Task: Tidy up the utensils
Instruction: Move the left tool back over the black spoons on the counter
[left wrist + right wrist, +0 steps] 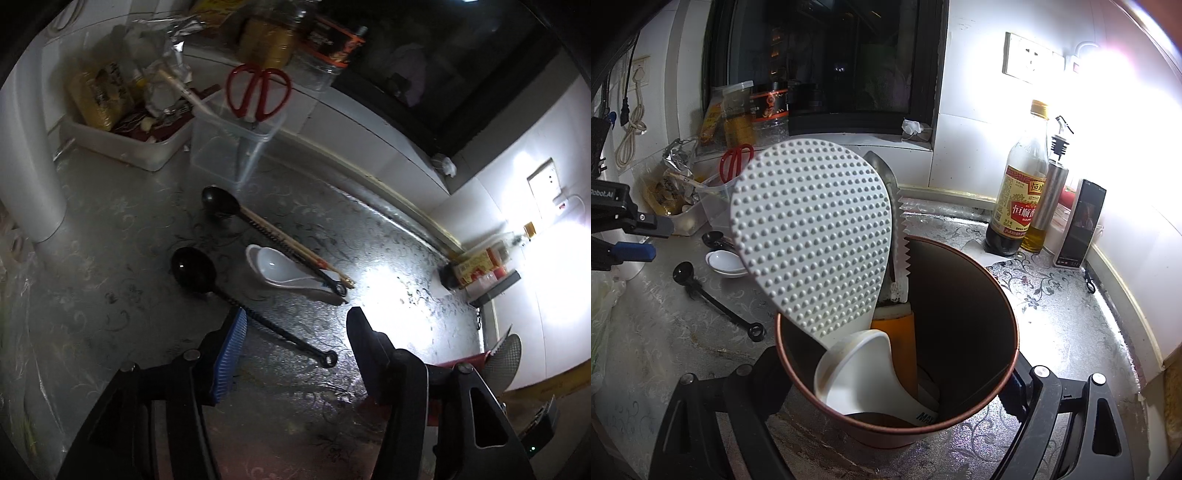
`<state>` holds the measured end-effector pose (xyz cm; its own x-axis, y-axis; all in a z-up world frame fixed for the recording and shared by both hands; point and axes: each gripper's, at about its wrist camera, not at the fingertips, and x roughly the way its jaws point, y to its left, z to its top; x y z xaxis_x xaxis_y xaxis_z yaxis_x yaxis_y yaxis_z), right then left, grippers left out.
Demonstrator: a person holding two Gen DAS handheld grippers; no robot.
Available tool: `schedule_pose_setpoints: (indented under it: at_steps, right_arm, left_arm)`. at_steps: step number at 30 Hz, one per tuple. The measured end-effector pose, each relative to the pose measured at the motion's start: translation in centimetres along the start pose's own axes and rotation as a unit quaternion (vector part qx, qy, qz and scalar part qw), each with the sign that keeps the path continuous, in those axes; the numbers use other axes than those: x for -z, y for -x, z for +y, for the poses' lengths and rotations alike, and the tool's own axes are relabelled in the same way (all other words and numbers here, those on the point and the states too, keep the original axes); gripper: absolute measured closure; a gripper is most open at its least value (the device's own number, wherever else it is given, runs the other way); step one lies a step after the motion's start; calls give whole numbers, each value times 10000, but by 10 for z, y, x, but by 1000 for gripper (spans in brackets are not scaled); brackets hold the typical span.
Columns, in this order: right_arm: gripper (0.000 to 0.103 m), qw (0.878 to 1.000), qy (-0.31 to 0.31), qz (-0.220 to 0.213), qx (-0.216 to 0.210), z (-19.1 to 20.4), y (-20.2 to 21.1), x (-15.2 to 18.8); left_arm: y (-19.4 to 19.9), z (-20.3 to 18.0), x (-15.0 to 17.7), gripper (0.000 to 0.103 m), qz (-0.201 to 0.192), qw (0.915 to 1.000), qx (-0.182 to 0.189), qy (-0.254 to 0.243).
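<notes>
The counter (129, 295) carries everything. The right gripper (897, 369) is clamped on the cup (964, 314), which holds a rice paddle (812, 229), knife (899, 236) and white spoon (857, 373). The left gripper (295, 332) hangs with jaws apart and empty over a black spoon (195, 267) mid-counter; a second black spoon (219, 199), chopsticks (295, 247) and porcelain spoon (280, 269) lie nearer the back edge.

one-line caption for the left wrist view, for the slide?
Open left tongs above a black spoon on the counter, beside a white soup spoon.

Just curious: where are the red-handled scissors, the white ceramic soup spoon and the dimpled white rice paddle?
Red-handled scissors (258, 91): left wrist view, handle loops.
White ceramic soup spoon (275, 266): left wrist view, bowl.
Dimpled white rice paddle (812, 229): right wrist view, blade.
</notes>
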<state>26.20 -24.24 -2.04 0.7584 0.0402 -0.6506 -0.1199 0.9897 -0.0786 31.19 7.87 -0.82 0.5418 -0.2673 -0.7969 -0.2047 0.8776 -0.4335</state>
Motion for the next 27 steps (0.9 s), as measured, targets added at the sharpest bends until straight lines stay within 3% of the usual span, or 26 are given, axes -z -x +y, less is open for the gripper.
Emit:
schedule_pose_setpoints:
  at_steps: [3,10,19,27]
  right_arm:
    - [12,10000,-2,0,1,0,0,0]
    - [12,10000,0,1,2,0,0,0]
    - [11,10000,-4,1,3,0,0,0]
    - [11,10000,-4,2,9,0,0,0]
  left_arm:
    - [0,18,-1,30,-77,9994,-195,265]
    - [0,52,0,15,-277,9948,-622,760]
    - [-19,87,1,14,-189,9880,-950,1202]
    - [-31,94,-11,14,-567,9863,-1030,1157]
